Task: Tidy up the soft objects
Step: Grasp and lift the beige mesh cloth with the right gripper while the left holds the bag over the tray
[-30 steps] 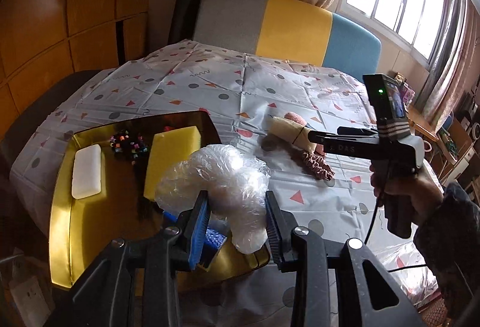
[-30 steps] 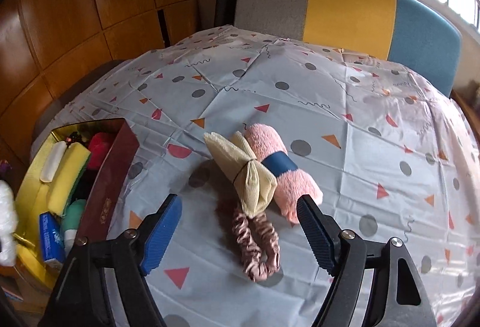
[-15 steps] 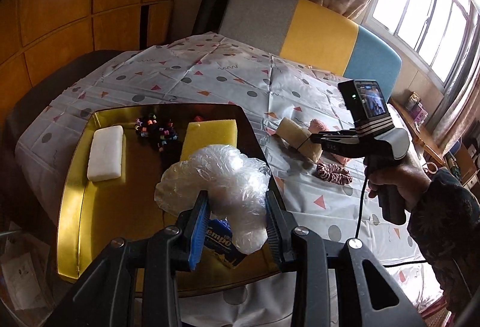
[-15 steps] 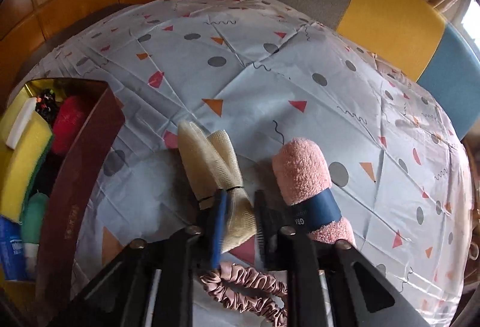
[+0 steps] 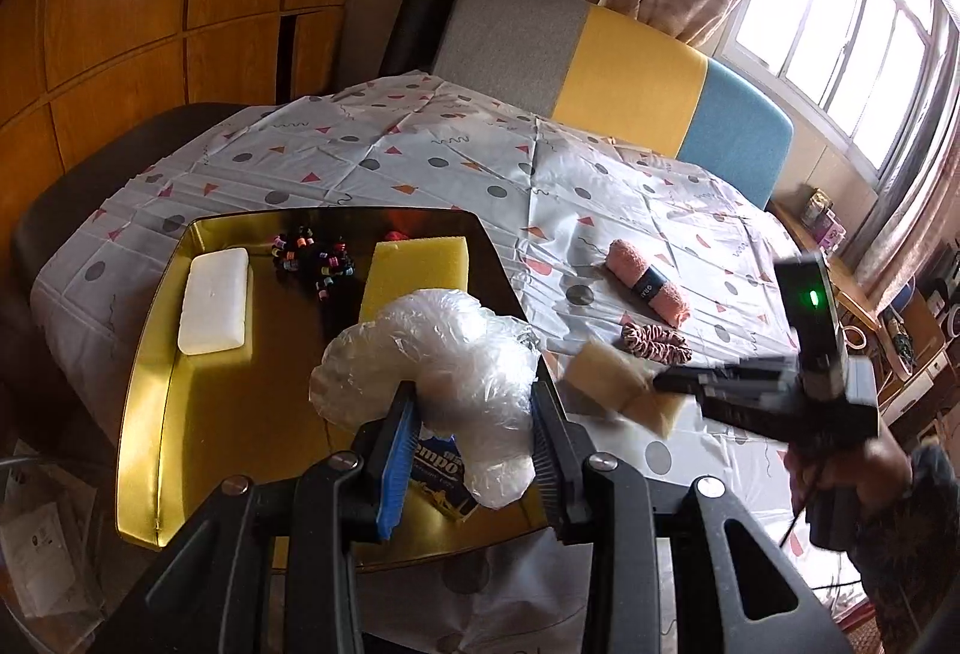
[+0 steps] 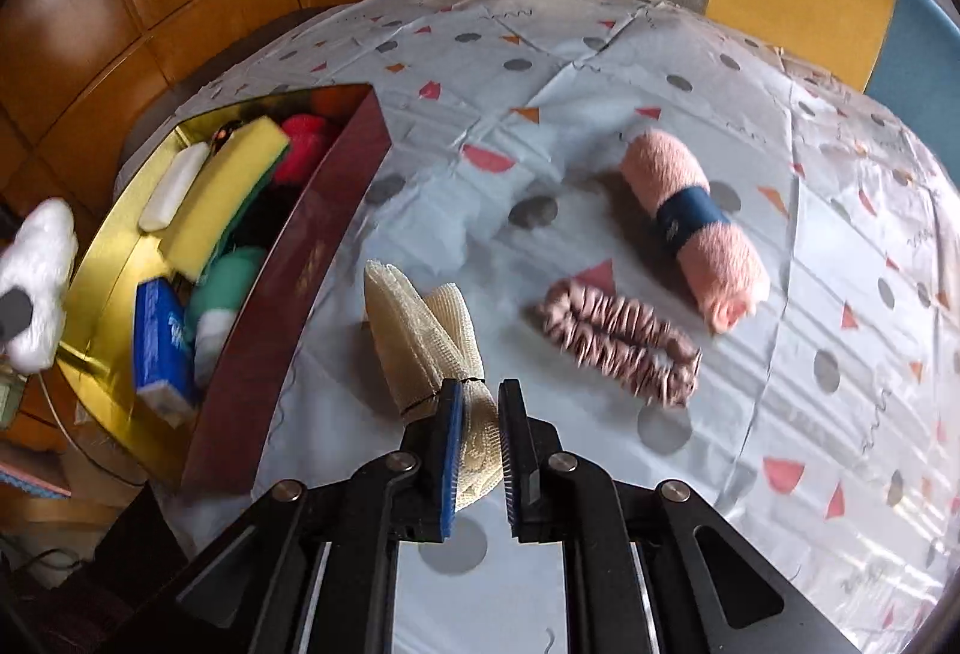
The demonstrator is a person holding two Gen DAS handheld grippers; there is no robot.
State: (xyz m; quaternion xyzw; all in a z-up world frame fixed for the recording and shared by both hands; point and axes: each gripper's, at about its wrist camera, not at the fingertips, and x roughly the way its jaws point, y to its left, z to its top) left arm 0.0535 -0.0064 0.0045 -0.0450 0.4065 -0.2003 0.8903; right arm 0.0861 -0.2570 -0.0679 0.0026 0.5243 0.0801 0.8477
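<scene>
My left gripper (image 5: 474, 438) is shut on a crumpled clear plastic bag (image 5: 438, 348) and holds it above the gold tray (image 5: 156, 414). My right gripper (image 6: 480, 414) is shut on a cream mesh cloth bundle (image 6: 420, 336), lifted just above the tablecloth beside the tray's dark red wall (image 6: 288, 294); the bundle also shows in the left wrist view (image 5: 606, 378). A rolled pink towel (image 6: 696, 228) with a navy band and a pink scrunchie (image 6: 618, 342) lie on the tablecloth.
The tray holds a white block (image 5: 213, 300), a yellow sponge (image 5: 414, 276), beaded hair ties (image 5: 312, 261), a blue tissue pack (image 6: 159, 342), and red (image 6: 306, 144) and green (image 6: 225, 288) soft items. A grey, yellow and blue headboard (image 5: 624, 84) stands behind.
My right gripper closed on the cream cloth bundle and carried it off the towel toward the tray. My left gripper kept hold of the plastic bag and rose slightly above the tray.
</scene>
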